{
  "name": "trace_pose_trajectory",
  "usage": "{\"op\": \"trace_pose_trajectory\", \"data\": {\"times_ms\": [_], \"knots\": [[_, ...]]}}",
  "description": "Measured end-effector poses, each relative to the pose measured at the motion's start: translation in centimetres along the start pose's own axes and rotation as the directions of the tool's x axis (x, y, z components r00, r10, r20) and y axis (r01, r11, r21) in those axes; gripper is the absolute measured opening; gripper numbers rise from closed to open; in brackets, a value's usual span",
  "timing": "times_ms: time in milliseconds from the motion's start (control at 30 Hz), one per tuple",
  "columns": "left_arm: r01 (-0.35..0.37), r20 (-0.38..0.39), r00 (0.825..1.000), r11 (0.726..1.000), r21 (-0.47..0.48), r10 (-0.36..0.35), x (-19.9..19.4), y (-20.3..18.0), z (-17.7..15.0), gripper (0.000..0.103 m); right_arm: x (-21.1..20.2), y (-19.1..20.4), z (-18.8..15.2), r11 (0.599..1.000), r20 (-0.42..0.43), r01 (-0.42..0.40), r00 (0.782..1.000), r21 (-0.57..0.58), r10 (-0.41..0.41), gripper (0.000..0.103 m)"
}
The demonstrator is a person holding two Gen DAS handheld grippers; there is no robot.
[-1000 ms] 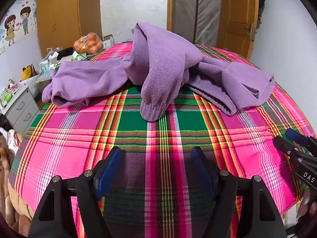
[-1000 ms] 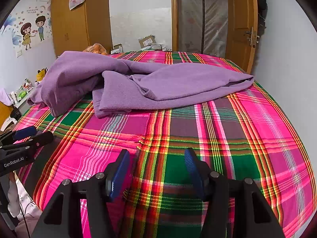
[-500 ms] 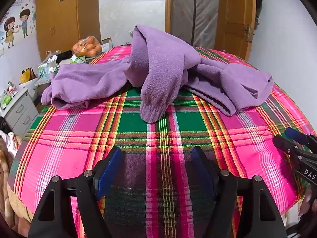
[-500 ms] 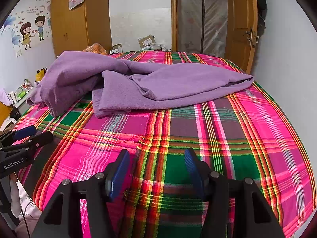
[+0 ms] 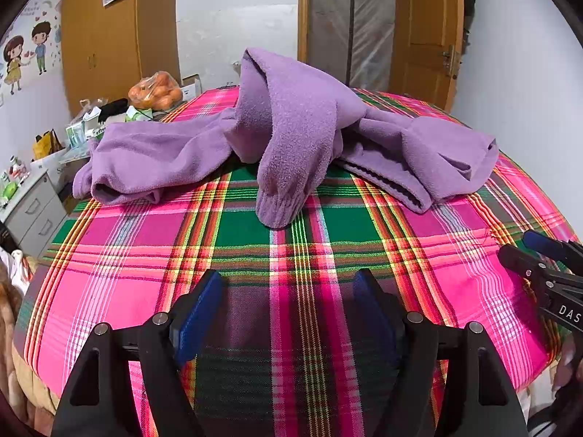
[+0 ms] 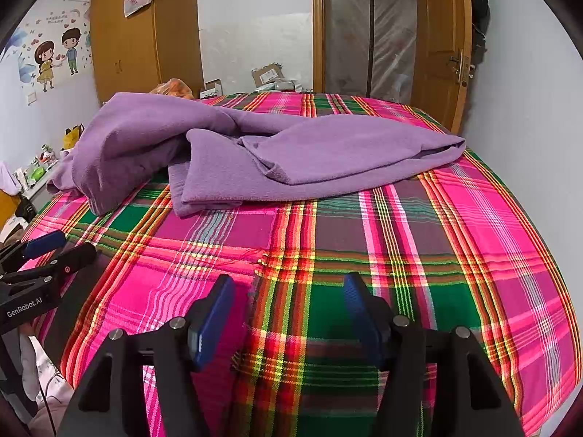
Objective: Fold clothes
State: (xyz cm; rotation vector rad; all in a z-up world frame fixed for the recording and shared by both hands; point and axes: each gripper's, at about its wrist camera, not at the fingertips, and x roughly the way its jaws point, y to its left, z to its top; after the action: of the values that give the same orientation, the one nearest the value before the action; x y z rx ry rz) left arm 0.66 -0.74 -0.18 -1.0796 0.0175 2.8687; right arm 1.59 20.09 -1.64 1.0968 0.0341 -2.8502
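Observation:
A crumpled purple fleece garment (image 5: 291,138) lies bunched on the far half of a bed spread with a pink, green and red plaid cover (image 5: 291,255). One sleeve with a ribbed cuff (image 5: 280,207) hangs toward me. In the right wrist view the same garment (image 6: 273,153) spreads wide and flatter. My left gripper (image 5: 288,287) hovers open over bare plaid, well short of the cuff. My right gripper (image 6: 288,291) also hangs over bare plaid; its jaws are opening and nothing is between them. Each gripper shows at the edge of the other's view, the right gripper (image 5: 539,255) and the left gripper (image 6: 54,247).
Left of the bed stand a grey drawer unit (image 5: 32,204) and a cluttered surface with a bag of oranges (image 5: 156,91). Wooden wardrobes (image 5: 109,43) and a door (image 5: 426,36) line the back wall. A white wall (image 6: 528,109) runs close along the bed's right side.
The right gripper's jaws have spread slightly wider. The left view has tilted very slightly; the garment lies as before.

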Motion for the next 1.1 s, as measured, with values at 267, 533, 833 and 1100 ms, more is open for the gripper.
{"op": "trace_pose_trajectory", "data": {"times_ms": [267,533,833,1100], "knots": [[0.002,0.016,1.0,1.0,0.004,-0.002,-0.07,-0.16,-0.27,0.076,0.08,0.05,0.04,1.0,-0.004,0.002,1.0,0.001,-0.002,0.064],[0.0,0.014,1.0,1.0,0.004,0.0,0.04,-0.28,-0.36,0.076,0.11,0.05,0.05,1.0,-0.006,0.003,1.0,0.0,-0.003,0.065],[-0.002,0.015,1.0,1.0,0.002,0.002,0.11,-0.28,-0.25,0.076,0.1,0.04,0.01,1.0,-0.002,0.003,1.0,0.0,-0.003,0.065],[0.001,0.019,1.0,1.0,0.003,-0.001,0.16,-0.24,-0.21,0.076,0.15,0.17,0.04,1.0,0.001,0.008,1.0,0.0,-0.008,0.067]]}}
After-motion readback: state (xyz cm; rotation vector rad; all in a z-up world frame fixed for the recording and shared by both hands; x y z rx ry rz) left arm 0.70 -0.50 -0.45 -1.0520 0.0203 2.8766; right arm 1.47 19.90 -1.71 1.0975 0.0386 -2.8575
